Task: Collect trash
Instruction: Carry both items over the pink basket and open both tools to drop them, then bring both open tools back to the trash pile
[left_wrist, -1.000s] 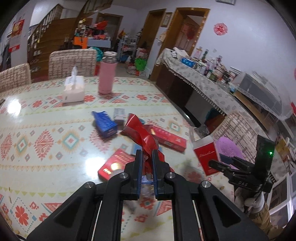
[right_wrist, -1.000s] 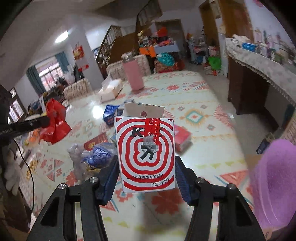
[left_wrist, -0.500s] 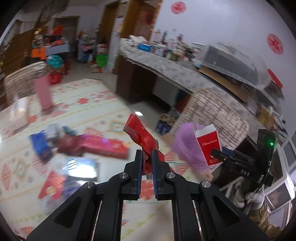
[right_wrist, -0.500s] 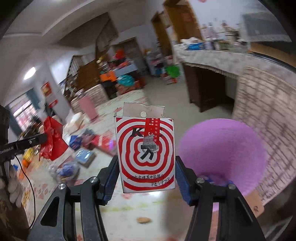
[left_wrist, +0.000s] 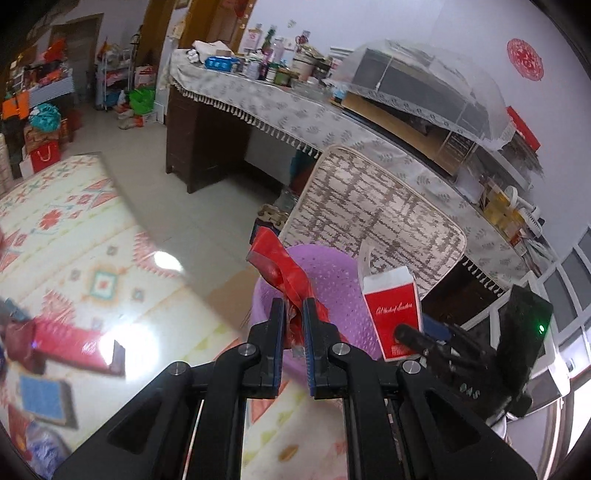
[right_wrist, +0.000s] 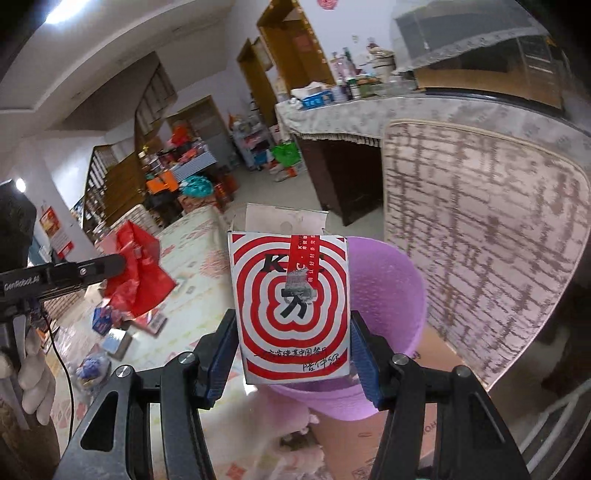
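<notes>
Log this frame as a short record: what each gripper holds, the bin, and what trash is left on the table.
left gripper: shut on a crumpled red wrapper
right gripper: shut on a red-and-white box, upright, top flap open
bin: purple perforated basket, beside a patterned chair back
position: both items are in front of the basket, neither released
left on table: long red carton, blue packet, other blurred packaging
</notes>
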